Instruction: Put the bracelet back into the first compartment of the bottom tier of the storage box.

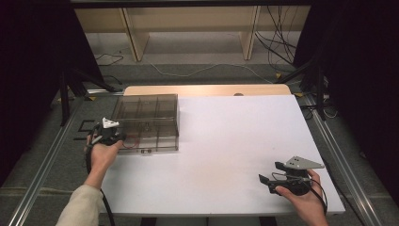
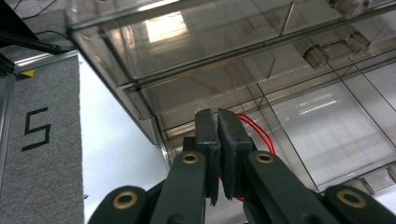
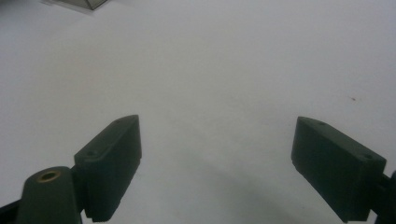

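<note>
A smoky clear compartment box [image 1: 148,122] with its lid down lies at the left of the white table [image 1: 226,141]. My left gripper [image 1: 120,137] is at the box's front left corner. In the left gripper view its jaws [image 2: 217,114] are pressed together with nothing visible between them, their tips right against the box [image 2: 210,51]. A red wire [image 2: 254,128] lies inside, just behind them. My right gripper [image 1: 269,172] rests near the front right of the table, held by a hand. It stands wide open [image 3: 217,123] over bare tabletop.
Small metal parts [image 2: 315,53] sit in a farther compartment. Grey floor mat with a black mark [image 2: 36,130] lies left of the table. Metal rails [image 1: 42,165] flank both sides. A wooden shelf [image 1: 188,28] and loose cables [image 1: 277,47] are behind the table.
</note>
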`<act>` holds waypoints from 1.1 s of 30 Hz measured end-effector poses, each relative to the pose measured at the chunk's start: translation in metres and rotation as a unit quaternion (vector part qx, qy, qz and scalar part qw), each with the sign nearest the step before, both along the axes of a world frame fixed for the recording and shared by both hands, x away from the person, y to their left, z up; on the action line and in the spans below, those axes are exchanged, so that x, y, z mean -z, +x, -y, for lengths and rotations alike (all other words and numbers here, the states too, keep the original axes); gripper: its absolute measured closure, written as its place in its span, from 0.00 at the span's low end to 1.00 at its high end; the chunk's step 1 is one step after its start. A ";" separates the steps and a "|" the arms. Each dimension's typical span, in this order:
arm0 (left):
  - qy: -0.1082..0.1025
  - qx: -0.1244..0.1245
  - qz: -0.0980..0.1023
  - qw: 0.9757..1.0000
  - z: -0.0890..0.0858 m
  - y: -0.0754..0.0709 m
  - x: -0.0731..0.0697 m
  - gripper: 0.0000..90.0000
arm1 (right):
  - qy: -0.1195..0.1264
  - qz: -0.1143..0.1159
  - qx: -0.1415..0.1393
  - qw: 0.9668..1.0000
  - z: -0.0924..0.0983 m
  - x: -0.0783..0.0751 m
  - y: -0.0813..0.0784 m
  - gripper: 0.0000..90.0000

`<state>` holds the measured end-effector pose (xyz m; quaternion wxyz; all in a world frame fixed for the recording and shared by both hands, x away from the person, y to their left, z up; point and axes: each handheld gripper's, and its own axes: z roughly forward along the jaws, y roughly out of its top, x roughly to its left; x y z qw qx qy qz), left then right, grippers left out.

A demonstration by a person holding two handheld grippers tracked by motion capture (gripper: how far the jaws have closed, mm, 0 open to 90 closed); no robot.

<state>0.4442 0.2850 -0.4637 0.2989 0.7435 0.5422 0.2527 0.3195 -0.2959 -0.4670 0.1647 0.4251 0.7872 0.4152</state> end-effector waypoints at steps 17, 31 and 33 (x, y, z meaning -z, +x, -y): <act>0.018 0.008 -0.010 1.000 0.008 0.008 0.007 0.97 | -0.002 -0.001 0.000 1.000 0.000 0.000 0.000 0.19; 0.031 0.011 -0.014 0.999 0.010 0.011 0.010 0.97 | -0.003 0.000 -0.001 1.000 0.000 0.000 0.000 0.19; 0.033 0.011 -0.013 0.999 0.010 0.012 0.011 0.97 | -0.003 0.000 -0.002 1.000 0.000 0.000 0.000 0.19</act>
